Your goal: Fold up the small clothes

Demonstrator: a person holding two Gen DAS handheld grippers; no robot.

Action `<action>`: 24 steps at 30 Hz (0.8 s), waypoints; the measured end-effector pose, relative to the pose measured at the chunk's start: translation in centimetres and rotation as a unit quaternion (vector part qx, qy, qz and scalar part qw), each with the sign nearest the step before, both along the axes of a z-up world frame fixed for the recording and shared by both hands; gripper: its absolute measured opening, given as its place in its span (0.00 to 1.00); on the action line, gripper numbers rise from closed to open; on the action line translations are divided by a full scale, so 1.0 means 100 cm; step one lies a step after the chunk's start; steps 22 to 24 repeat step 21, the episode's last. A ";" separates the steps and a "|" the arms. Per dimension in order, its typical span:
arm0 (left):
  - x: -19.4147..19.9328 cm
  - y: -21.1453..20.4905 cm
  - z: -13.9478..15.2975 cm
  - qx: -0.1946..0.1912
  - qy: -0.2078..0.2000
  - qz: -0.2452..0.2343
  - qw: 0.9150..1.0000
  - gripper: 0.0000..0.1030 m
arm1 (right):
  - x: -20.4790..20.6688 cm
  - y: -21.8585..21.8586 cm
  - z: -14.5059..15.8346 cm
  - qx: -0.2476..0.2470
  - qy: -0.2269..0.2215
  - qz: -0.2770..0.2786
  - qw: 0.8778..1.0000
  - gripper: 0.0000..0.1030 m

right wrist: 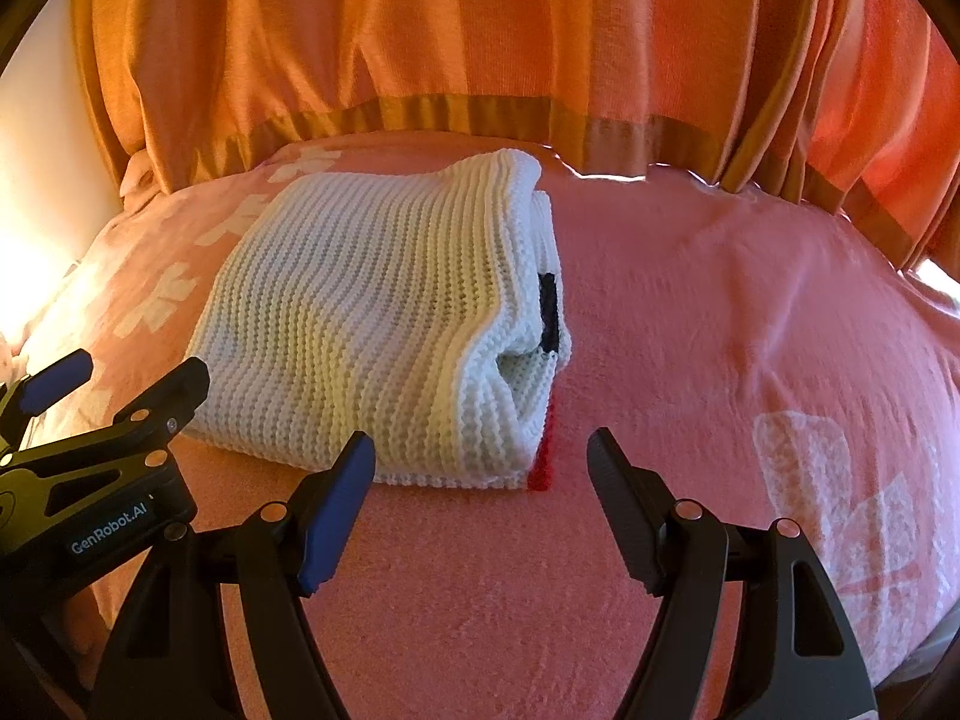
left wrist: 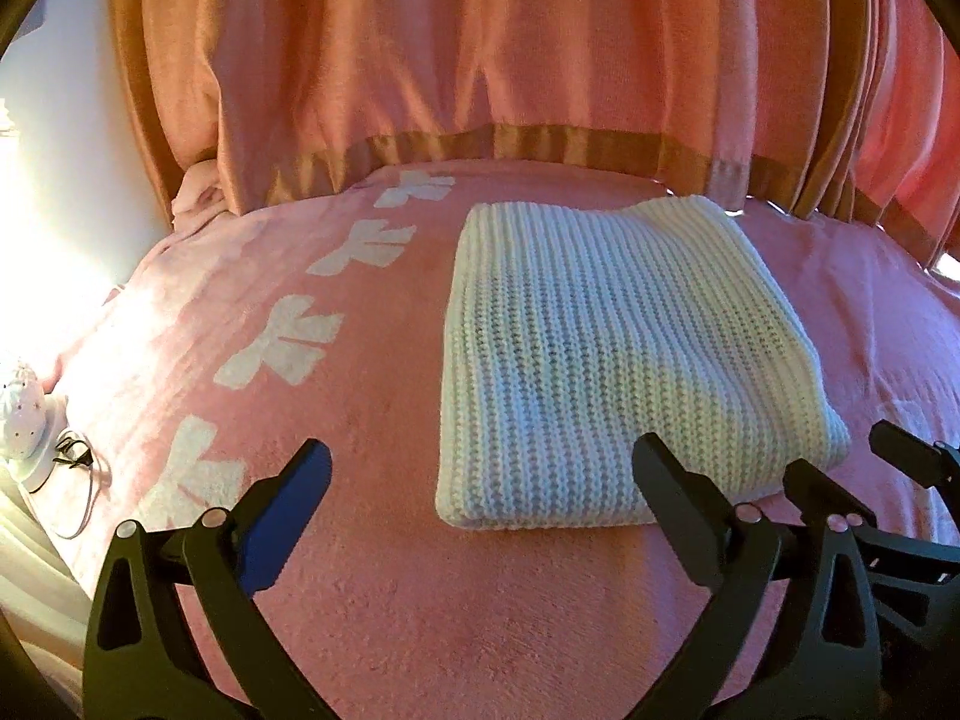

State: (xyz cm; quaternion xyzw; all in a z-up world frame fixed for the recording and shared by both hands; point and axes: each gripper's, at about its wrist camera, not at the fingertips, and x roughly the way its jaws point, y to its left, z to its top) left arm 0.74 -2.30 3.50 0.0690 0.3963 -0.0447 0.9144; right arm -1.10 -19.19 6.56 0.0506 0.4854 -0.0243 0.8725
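A white ribbed knit garment (left wrist: 606, 348) is seen folded into a thick rectangle, laid on a pink bed cover (left wrist: 372, 570) patterned with white bows (left wrist: 282, 342). Pink-orange curtains (left wrist: 480, 42) hang behind. The left gripper (left wrist: 480, 468) and right gripper (right wrist: 480, 456) are both spread, empty, just before its near edge.

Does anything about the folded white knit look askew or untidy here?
Mostly neat. On the white knit, the right-hand edge gapes open, showing a dark tag and a red strip peeking out below. Both hand-held grippers are open, clear of it.
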 end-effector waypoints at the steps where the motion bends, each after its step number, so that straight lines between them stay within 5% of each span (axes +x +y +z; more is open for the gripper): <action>1: 0.000 0.000 0.000 0.000 -0.001 0.000 1.000 0.95 | 0.000 0.001 0.000 0.000 0.000 -0.001 1.000 0.69; 24: 0.002 -0.002 -0.006 -0.011 0.017 0.001 1.000 0.89 | -0.001 0.002 -0.004 -0.004 0.009 -0.023 1.000 0.69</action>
